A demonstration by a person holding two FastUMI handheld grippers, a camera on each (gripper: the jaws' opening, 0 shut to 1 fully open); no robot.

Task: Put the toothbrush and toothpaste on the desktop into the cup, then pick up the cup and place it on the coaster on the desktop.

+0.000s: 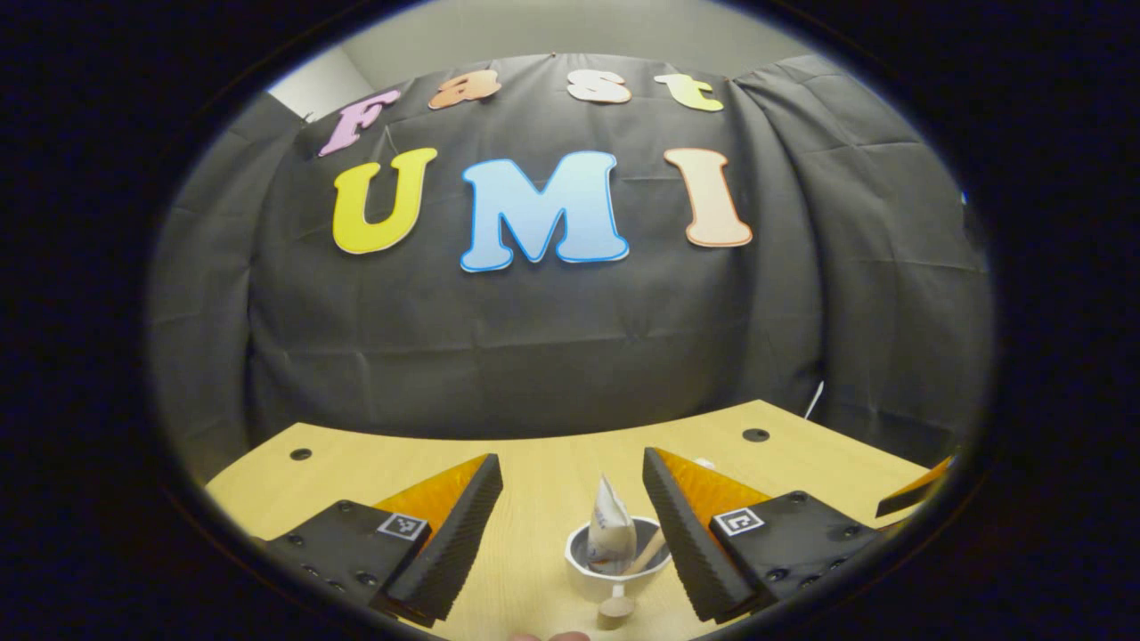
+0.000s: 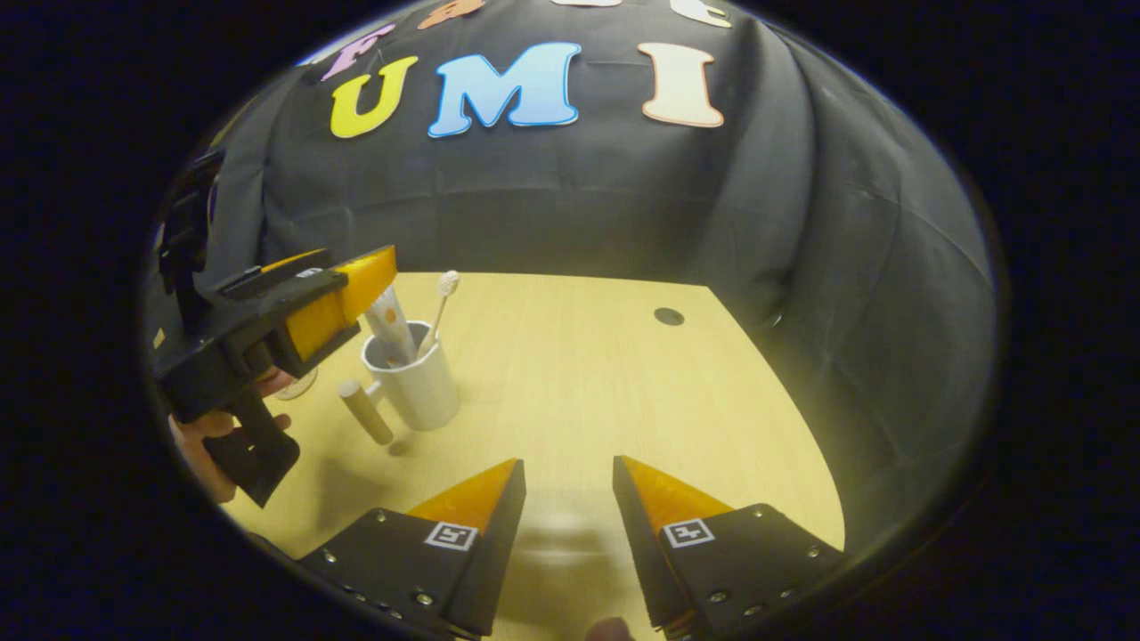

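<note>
Both items already in the cup [image 1: 616, 570]: toothpaste [image 1: 611, 532] upright, toothbrush [image 2: 440, 312] leaning, head up. Cup on the counter [image 2: 579, 374], handle [image 2: 365, 411] pointing near. Left gripper [image 1: 570, 525] wide open, holding nothing, hovering above the cup with jaws either side, probably lining up for the lift. Right gripper [image 2: 565, 490] open and empty, parked over bare counter to the right. Right gripper view gives the cup's side profile and a hand [image 2: 200, 436] on the left gripper; left gripper view looks down into the rim. Possibly the coaster behind that gripper, too hidden to tell.
</note>
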